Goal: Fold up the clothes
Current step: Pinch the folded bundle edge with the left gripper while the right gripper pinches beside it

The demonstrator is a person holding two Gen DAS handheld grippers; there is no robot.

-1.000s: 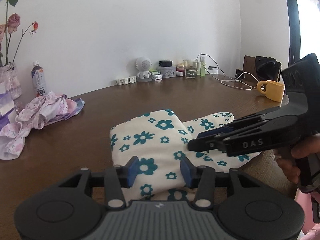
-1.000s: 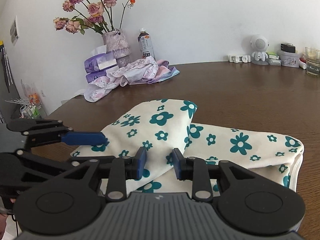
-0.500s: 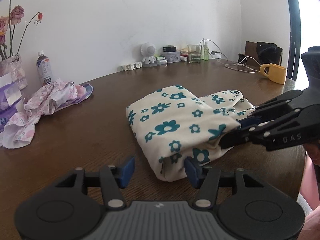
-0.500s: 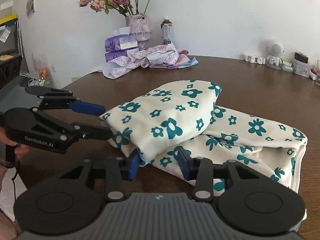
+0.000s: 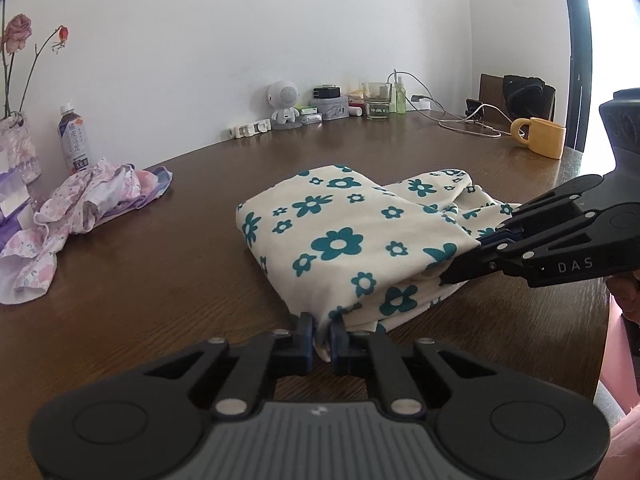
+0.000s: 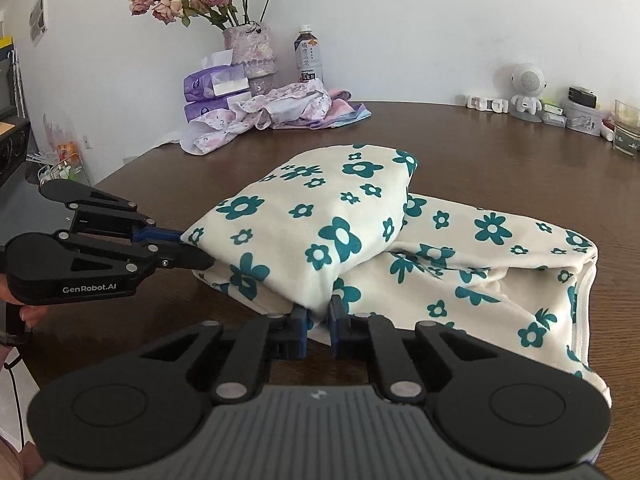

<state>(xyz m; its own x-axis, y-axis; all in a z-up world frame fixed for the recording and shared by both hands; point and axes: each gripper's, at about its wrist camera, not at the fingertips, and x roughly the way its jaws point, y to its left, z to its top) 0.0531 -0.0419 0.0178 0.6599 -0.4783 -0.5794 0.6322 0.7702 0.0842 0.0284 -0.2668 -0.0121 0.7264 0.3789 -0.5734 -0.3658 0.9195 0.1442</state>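
1. The left claw (image 5: 321, 336) is closing; its blue pads pinch the near corner of the floral garment (image 5: 344, 240), and fabric bulges up through the narrow gap between them.
2. The right claw (image 6: 319, 326) is also closing. A fold of the same garment (image 6: 320, 220) sits between its pads, which press on the cloth's near edge.
3. Seen from the left wrist, the right claw (image 5: 478, 254) enters from the right side and bites the garment's right-hand corner, ahead and to the right of the left claw.
4. Seen from the right wrist, the left claw (image 6: 192, 248) enters from the left side and grips the garment's left-hand corner, ahead and to the left of the right claw.
5. The garment is cream with teal flowers. It lies on the brown worktop (image 5: 160, 280) directly ahead of both claws, folded so that an upper layer rests on a wider lower layer, which extends to the right of the right claw.
6. A crumpled pink-and-lilac cloth (image 5: 80, 208) lies well apart, far ahead and to the left of the left claw.
7. A yellow mug (image 5: 540, 136) stands far ahead and to the right of the left claw, near the worktop edge.
8. A vase of dried roses (image 6: 248, 52) and a drink bottle (image 6: 308, 60) stand far ahead of the right claw, at the wall.
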